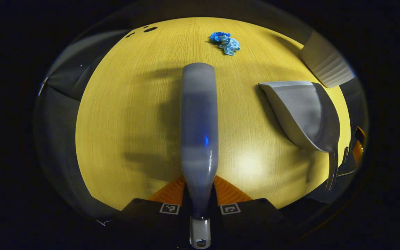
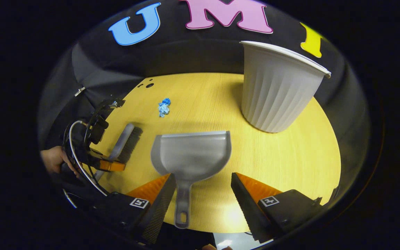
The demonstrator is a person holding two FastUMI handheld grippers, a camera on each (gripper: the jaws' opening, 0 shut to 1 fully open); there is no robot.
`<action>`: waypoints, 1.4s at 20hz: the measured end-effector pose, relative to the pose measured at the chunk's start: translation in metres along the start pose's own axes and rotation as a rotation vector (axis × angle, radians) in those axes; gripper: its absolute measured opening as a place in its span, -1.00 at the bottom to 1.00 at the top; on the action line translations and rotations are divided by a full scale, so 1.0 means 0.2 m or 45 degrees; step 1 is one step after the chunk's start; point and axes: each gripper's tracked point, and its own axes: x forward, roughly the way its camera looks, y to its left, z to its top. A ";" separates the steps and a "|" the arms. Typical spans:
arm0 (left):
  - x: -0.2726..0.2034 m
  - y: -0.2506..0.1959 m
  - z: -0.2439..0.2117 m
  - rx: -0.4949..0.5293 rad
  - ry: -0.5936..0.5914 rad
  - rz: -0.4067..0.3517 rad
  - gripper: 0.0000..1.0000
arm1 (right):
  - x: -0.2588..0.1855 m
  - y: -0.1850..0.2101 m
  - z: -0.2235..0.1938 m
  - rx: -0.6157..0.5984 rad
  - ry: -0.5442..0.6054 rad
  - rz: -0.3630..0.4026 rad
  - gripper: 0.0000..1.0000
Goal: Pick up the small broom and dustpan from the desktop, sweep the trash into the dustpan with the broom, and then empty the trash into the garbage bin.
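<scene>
both fingers of left gripper (image 1: 199,194) clamp broom (image 1: 199,132) handle — bristles hidden, right gripper (image 2: 200,194) spread beside dustpan (image 2: 191,152)

Dim booth; overhead glare pools on the desktop (image 1: 252,166) near edge, soft shadows spread, the close broom (image 1: 199,139) blurs, edges bow.

The left gripper (image 1: 200,199) clamps the broom (image 1: 199,132) by its handle. The dustpan (image 1: 300,111) lies near the tabletop's (image 1: 123,114) right edge, crumpled blue trash (image 1: 226,42) near the far edge.
</scene>
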 end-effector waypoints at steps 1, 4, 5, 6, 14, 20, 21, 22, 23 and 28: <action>0.00 0.00 0.01 -0.009 -0.013 -0.003 -0.44 | 0.02 0.01 -0.02 0.028 0.036 -0.008 0.99; 0.00 0.00 0.01 -0.004 -0.028 -0.012 -0.46 | 0.06 0.05 -0.04 0.085 0.111 -0.029 0.99; 0.00 0.00 0.02 0.004 -0.037 -0.014 -0.44 | 0.07 0.07 -0.04 0.095 0.129 -0.032 0.99; 0.01 0.00 0.02 0.009 -0.041 -0.012 -0.45 | 0.08 0.09 -0.06 0.105 0.152 -0.033 0.99; 0.00 0.00 0.02 0.052 -0.025 -0.003 -0.44 | 0.21 0.13 -0.26 0.122 0.333 -0.076 0.98; 0.00 0.00 0.02 0.042 -0.010 0.014 -0.46 | 0.33 0.11 -0.39 -0.025 0.428 -0.095 1.00; 0.00 0.00 0.02 0.038 -0.005 0.019 -0.46 | 0.36 0.11 -0.40 -0.035 0.435 -0.093 0.99; 0.00 0.00 0.01 0.030 0.007 0.028 -0.44 | 0.37 0.10 -0.41 -0.043 0.449 -0.092 0.98; 0.00 0.00 0.00 0.016 0.021 0.038 -0.45 | 0.38 0.10 -0.42 -0.037 0.458 -0.087 0.94; 0.00 0.02 0.02 0.010 0.045 0.083 -0.45 | 0.42 0.05 -0.37 0.041 0.432 -0.118 0.40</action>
